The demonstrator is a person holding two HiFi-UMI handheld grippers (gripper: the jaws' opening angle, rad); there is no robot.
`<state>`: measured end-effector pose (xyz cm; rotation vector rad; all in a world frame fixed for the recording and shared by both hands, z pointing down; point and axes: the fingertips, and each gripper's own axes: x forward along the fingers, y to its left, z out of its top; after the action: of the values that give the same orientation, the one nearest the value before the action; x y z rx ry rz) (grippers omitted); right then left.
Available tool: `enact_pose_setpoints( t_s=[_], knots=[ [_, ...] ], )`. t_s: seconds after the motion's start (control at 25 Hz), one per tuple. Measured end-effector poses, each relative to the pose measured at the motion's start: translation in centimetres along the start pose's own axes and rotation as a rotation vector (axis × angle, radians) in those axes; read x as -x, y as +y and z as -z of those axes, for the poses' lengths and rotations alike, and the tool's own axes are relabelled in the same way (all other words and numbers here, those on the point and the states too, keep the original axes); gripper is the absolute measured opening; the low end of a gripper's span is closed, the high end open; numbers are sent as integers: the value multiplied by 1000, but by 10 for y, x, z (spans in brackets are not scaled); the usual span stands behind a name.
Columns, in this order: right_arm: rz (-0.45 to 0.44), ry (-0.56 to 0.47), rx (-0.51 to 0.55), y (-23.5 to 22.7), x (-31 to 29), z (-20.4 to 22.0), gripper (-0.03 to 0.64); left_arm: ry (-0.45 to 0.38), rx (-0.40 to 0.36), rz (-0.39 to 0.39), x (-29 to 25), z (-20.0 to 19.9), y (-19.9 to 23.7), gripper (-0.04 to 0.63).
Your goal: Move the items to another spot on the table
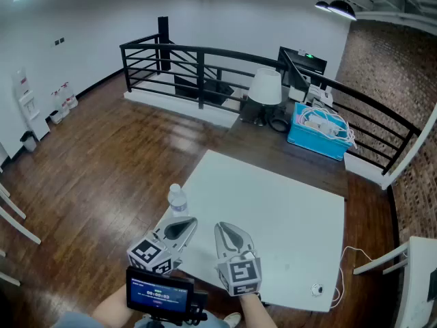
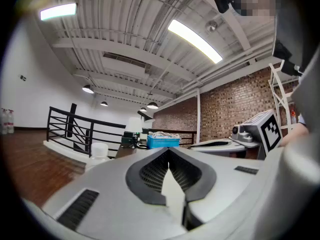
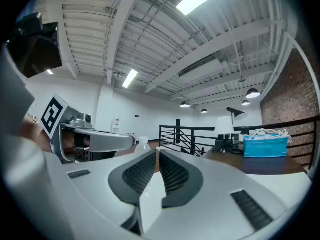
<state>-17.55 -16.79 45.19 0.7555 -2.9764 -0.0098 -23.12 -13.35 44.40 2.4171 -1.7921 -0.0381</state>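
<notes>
Clenched and empty, left gripper [image 1: 186, 223] and right gripper [image 1: 225, 228] hover at the white table [image 1: 287, 210]'s near edge; the bottle [image 1: 177, 200] stands by its left edge, and the gripper views catch just its top

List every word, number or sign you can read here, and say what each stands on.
Nothing here can be read with certainty.
Handheld screen: light characters, too small and blurred to read.
Square markers: black-and-white patterns, no letters.
Bottle: no legible label.
</notes>
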Motion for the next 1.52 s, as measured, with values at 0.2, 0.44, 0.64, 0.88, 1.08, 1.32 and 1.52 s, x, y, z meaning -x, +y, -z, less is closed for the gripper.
enact_pose_setpoints(
  t_s=[0.2, 0.44, 0.64, 0.88, 1.08, 1.32, 1.52],
  knots=[
    [-52, 37, 8, 35, -44, 10, 175, -2, -2, -60, 26, 3, 43, 12],
    [-72, 80, 15, 69, -92, 23, 298, -5, 3, -125, 57, 7, 84, 12],
    [-43, 114, 7, 77, -129, 41, 365, 4, 14, -137, 71, 12, 106, 12],
    [37, 127, -13, 65, -160, 55, 365, 21, 15, -117, 75, 17, 124, 12],
    [51, 155, -26, 62, -182, 71, 365, 33, 8, -113, 77, 20, 141, 12],
    [31, 172, -8, 63, -198, 79, 300, 51, 6, -92, 69, 22, 150, 11],
    [28, 172, 0, 62, -199, 78, 290, 56, 7, -86, 65, 21, 151, 11]
  ],
)
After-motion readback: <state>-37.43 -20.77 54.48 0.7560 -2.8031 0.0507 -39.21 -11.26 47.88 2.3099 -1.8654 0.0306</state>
